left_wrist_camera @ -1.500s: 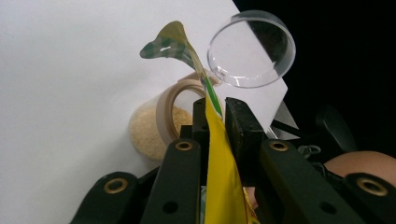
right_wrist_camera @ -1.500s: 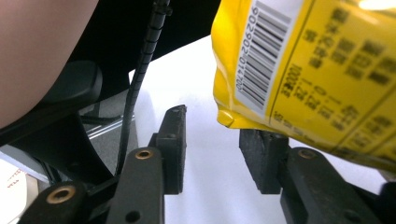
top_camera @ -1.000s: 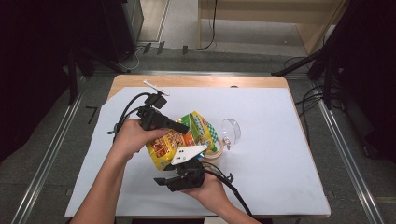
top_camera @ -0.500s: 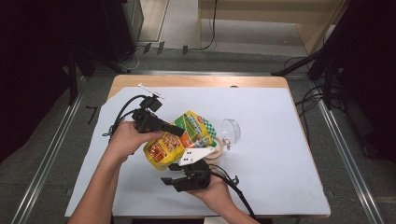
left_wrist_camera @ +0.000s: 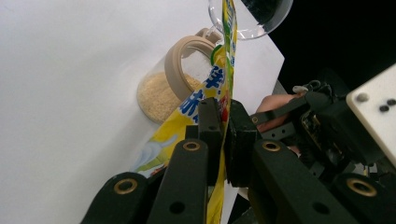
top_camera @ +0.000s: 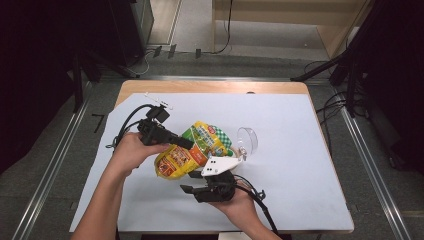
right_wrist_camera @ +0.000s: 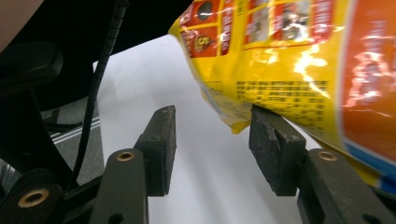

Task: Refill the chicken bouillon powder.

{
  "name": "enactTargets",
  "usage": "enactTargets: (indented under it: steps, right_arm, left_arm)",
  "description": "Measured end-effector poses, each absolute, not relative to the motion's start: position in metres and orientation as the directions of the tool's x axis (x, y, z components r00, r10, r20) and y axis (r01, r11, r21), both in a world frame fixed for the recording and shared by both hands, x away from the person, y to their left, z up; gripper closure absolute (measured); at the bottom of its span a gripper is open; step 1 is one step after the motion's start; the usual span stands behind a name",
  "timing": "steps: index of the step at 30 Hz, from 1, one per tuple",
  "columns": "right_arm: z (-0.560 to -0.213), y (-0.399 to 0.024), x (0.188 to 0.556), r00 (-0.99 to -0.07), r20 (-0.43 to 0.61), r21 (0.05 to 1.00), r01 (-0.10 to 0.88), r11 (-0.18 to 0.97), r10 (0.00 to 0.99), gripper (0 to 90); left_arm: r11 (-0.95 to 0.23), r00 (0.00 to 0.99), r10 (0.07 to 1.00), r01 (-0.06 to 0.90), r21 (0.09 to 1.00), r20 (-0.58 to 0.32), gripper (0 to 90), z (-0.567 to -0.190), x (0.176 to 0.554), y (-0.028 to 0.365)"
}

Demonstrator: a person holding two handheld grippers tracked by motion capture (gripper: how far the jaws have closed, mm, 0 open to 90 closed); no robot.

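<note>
The step in hand looks like tipping the snack bag (top_camera: 192,148) toward the open jar (left_wrist_camera: 173,84) of grain on the table, so keeping it angled over the jar's mouth matters. The left gripper (left_wrist_camera: 223,128) is pinching the bag's edge, jaws clamped on it. The right gripper (right_wrist_camera: 212,149) is waiting with jaws apart, one pad apparently brushing the bag's corner.

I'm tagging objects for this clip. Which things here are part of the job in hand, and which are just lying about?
In the job:
- yellow snack bag, pinched in the left claw
- jar of pale grains, open, under the bag
- right claw, open beside the bag's corner

Lying about:
- clear lid, next to the jar
- white table cover
</note>
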State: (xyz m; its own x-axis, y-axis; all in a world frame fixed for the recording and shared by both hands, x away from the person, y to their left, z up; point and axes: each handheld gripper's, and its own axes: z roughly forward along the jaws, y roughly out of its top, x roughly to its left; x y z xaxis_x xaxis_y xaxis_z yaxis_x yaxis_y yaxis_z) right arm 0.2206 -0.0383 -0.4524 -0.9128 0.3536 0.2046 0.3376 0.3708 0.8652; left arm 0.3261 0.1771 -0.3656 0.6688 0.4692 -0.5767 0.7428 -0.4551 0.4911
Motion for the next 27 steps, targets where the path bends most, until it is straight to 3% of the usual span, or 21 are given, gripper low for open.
enactTargets:
  steps: [18, 27]
  right_arm:
    - [-0.458, -0.034, 0.222, -0.923, 0.171, 0.838, 0.32, 0.443, 0.345, 55.2]
    - [-0.456, -0.034, 0.222, -0.929, 0.168, 0.844, 0.308, 0.438, 0.33, 55.4]
  left_arm:
    - [-0.486, 0.703, 0.396, 0.706, 0.515, -0.59, 81.6, -0.377, 0.326, 0.175]
    - [-0.49, 0.709, 0.354, 0.696, 0.524, -0.61, 87.5, -0.374, 0.325, 0.181]
